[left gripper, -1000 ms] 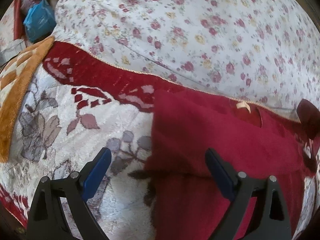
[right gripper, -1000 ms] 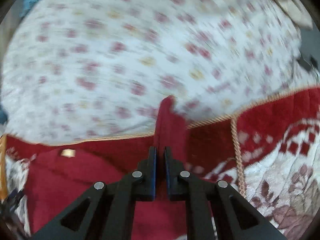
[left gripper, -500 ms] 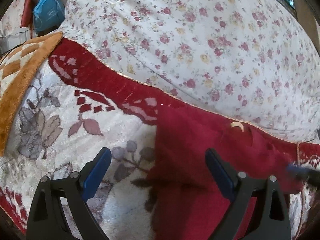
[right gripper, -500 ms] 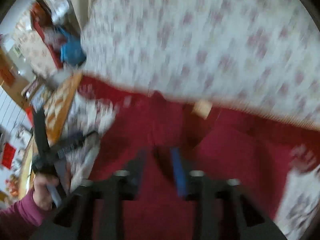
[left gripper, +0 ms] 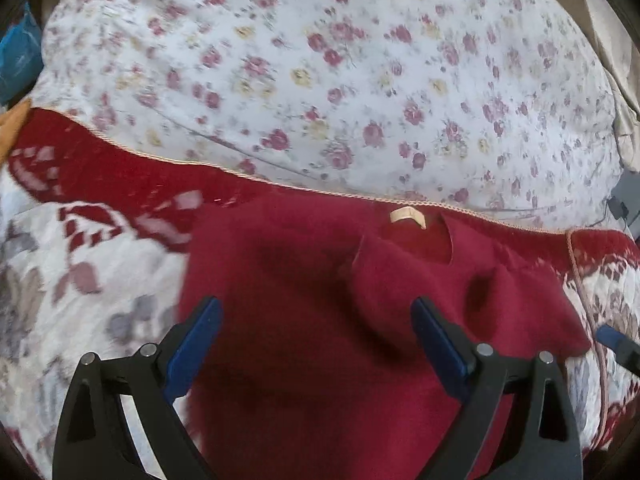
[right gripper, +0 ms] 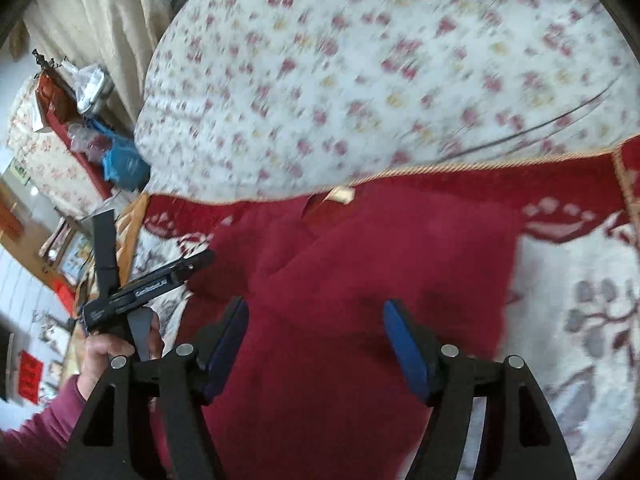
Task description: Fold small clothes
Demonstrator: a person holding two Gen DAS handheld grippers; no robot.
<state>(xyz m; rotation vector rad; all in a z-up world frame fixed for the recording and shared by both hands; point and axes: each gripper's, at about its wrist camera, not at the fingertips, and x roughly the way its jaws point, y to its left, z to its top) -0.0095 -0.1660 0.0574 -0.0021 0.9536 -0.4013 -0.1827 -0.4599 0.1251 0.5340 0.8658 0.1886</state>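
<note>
Left wrist view, left to right: orange fuzzy cloth at the edge; rug, woven, white with grey leaves and a red border, edged in gold cord; left tongs spread wide, black frame with blue pads, gripping nothing, hovering over the sweater; sweater is dark red, fuzzy knit, lying on the rug with a beige neck label at the far edge and one sleeve folded across the front; tip of the right tongs at the far right edge; behind all, quilt, white with small pink and yellow flowers.

Right wrist view, left to right: hand with a maroon cuff holds the left tongs' handle; blue bag in the back; right tongs spread wide, empty, above the sweater; quilt blurred.
</note>
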